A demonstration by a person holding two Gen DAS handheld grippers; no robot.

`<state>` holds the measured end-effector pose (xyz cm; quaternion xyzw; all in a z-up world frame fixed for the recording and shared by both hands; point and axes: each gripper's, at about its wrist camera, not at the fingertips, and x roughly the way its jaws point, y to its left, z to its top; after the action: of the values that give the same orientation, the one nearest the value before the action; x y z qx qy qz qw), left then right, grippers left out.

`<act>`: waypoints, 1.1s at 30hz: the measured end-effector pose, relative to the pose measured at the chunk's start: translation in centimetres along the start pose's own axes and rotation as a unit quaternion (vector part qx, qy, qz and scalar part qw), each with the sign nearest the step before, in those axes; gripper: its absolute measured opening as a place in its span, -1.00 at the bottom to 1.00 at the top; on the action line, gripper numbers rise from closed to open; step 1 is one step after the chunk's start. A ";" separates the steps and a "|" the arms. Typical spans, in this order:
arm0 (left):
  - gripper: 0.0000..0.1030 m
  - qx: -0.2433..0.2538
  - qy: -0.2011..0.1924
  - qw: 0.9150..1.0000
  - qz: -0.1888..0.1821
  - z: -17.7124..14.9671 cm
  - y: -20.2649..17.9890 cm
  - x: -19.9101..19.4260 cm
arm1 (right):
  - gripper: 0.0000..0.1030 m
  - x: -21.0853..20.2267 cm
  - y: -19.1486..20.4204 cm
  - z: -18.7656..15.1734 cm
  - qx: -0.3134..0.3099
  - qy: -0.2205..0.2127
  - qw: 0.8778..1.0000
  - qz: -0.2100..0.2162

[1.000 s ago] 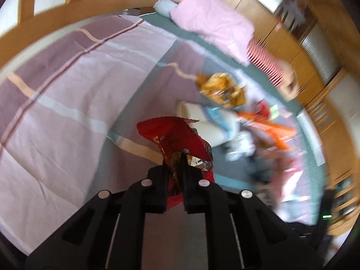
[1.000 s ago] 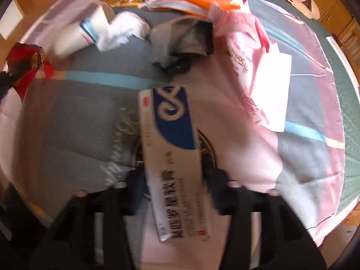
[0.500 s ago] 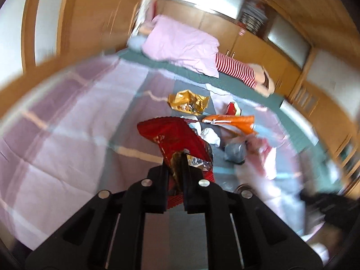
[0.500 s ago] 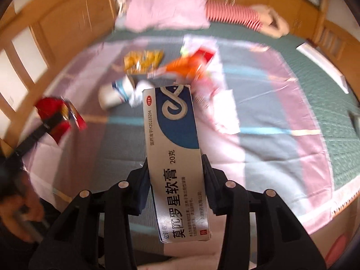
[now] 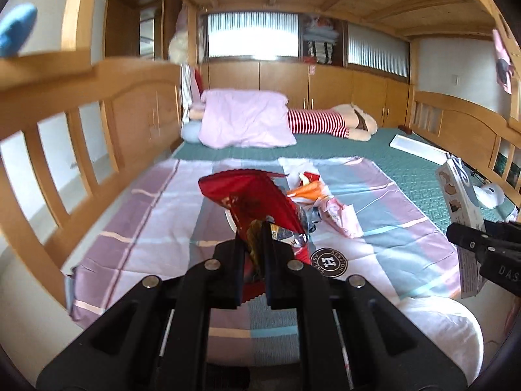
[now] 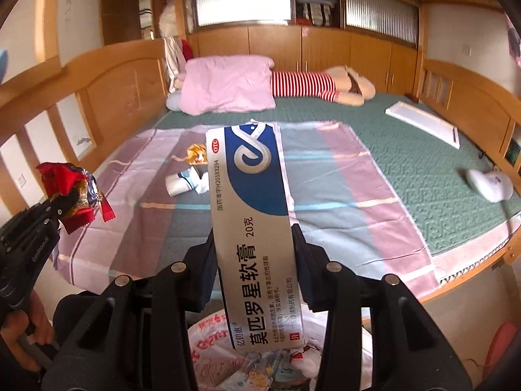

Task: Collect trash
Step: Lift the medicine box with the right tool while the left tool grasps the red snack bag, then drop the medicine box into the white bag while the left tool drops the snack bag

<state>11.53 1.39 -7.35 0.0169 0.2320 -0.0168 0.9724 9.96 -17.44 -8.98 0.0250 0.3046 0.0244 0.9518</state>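
My left gripper (image 5: pixel 255 244) is shut on a crumpled red snack wrapper (image 5: pixel 254 200), held up off the bed; it also shows at the left of the right wrist view (image 6: pixel 70 192). My right gripper (image 6: pixel 255 247) is shut on a white and blue ointment box (image 6: pixel 252 215), held above a trash bag (image 6: pixel 215 342) that lies open below it. The box shows at the right edge of the left wrist view (image 5: pixel 462 215). On the striped sheet (image 6: pixel 325 176) lie a paper cup (image 6: pixel 182 184), a yellow wrapper (image 6: pixel 195 154), an orange wrapper (image 5: pixel 306 192) and a pink bag (image 5: pixel 342 216).
Wooden bed rails (image 5: pixel 81 123) run along the left and right sides. A pink duvet (image 6: pixel 228 84) and a striped doll (image 6: pixel 306 86) lie at the far end. A white board (image 6: pixel 423 122) and a white cap (image 6: pixel 491 184) lie on the green mattress at the right.
Both grippers have lifted and pulled back from the bed with their trash. The right gripper closed on the ointment box and now holds it over the trash bag.
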 end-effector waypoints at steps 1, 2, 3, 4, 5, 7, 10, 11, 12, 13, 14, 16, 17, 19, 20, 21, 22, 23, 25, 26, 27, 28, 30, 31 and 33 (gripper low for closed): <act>-0.80 0.002 -0.007 1.000 -0.002 0.0 -0.2 -1.2 | -0.18 -0.7 0.1 -0.1 0.000 -0.005 1.000 0.001; -0.80 0.005 -0.010 1.000 -0.002 0.1 -0.3 -2.1 | -0.18 -1.6 0.1 -0.3 -0.001 -0.011 1.000 0.001; -0.80 0.006 -0.014 1.000 -0.004 0.1 -0.5 -3.1 | -0.18 -2.4 0.1 -0.4 -0.003 -0.016 1.000 0.001; -0.80 0.006 -0.017 1.000 -0.006 0.1 -0.6 -4.0 | -0.18 -3.0 0.1 -0.5 -0.004 -0.020 1.000 -0.001; -0.80 0.007 -0.018 1.000 -0.008 0.1 -0.7 -4.4 | -0.18 -3.3 0.0 -0.6 -0.004 -0.023 1.000 -0.001; -0.80 0.012 -0.025 1.000 -0.007 0.1 -1.0 -5.9 | -0.18 -4.2 -0.1 -0.9 -0.003 -0.029 1.000 -0.002; -0.80 0.018 -0.031 0.999 -0.009 -0.1 -1.7 -7.5 | -0.18 -5.3 -0.3 -1.4 0.000 -0.037 0.999 -0.002; -0.80 0.020 -0.033 0.999 -0.012 -0.2 -1.8 -8.0 | -0.18 -5.7 -0.4 -1.6 0.000 -0.039 0.999 -0.003; -0.80 0.022 -0.035 0.999 -0.013 -0.3 -2.0 -8.5 | -0.18 -5.9 -0.5 -1.7 0.000 -0.040 0.999 -0.002; -0.80 0.024 -0.035 0.999 -0.013 -0.3 -2.2 -8.6 | -0.18 -6.2 -0.6 -1.8 0.000 -0.042 0.999 -0.002; -0.80 0.026 -0.035 0.999 -0.016 -0.3 -2.4 -8.9 | -0.18 -6.5 -0.5 -2.0 0.000 -0.044 0.999 -0.002; -0.80 0.028 -0.036 0.999 -0.020 -0.5 -2.9 -9.5 | -0.18 -7.1 -0.8 -2.4 0.003 -0.049 0.999 0.000; -0.80 0.029 -0.038 0.999 -0.022 -0.6 -3.1 -9.8 | -0.18 -7.5 -0.9 -2.7 0.004 -0.050 0.999 0.002; -0.80 0.032 -0.037 0.998 -0.029 -0.7 -3.6 -10.0 | -0.18 -7.8 -1.3 -3.0 0.005 -0.051 0.999 0.001; -0.80 0.034 -0.036 0.998 -0.031 -0.7 -3.8 -9.9 | -0.18 -7.9 -1.5 -3.3 0.007 -0.049 0.999 -0.001; -0.80 0.036 -0.035 0.998 -0.034 -0.8 -4.0 -9.7 | -0.18 -7.8 -1.8 -3.4 0.011 -0.046 0.999 -0.001; -0.80 0.037 -0.033 0.998 -0.037 -0.8 -4.2 -9.7 | -0.18 -7.7 -2.0 -3.6 0.015 -0.043 0.999 0.000; -0.80 0.038 -0.031 0.998 -0.040 -0.8 -4.4 -9.6 | -0.18 -7.6 -2.4 -3.8 0.020 -0.038 0.999 0.004; -0.80 0.039 -0.032 0.998 -0.044 -0.8 -4.6 -9.7 | -0.18 -7.3 -2.5 -4.3 0.022 -0.028 0.999 0.009; -0.80 0.039 -0.032 0.998 -0.046 -0.9 -4.6 -9.7 | -0.18 -7.1 -2.5 -4.7 0.020 -0.021 1.000 0.009; -0.80 0.038 -0.031 0.998 -0.048 -0.9 -4.7 -9.7 | -0.18 -6.9 -2.4 -5.1 0.018 -0.014 1.000 0.008; -0.80 0.037 -0.029 0.998 -0.049 -0.9 -4.7 -9.6 | -0.18 -6.6 -2.5 -5.6 0.018 -0.006 1.000 0.008; -0.80 0.038 -0.028 0.998 -0.049 -1.0 -4.8 -9.5 | -0.18 -5.7 -2.9 -6.6 0.028 0.017 0.999 0.012; -0.80 0.038 -0.027 0.998 -0.051 -1.1 -4.8 -9.4 | -0.17 -5.1 -3.0 -7.4 0.031 0.034 0.999 0.013; -0.80 0.039 -0.025 0.997 -0.055 -1.2 -4.9 -9.4 | -0.15 -4.0 -3.1 -8.6 0.026 0.063 0.998 0.005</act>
<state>2.42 -3.23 -4.29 0.0412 0.2074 -0.0792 0.9742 1.82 -20.47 -13.81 0.0499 0.3642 0.0222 0.9297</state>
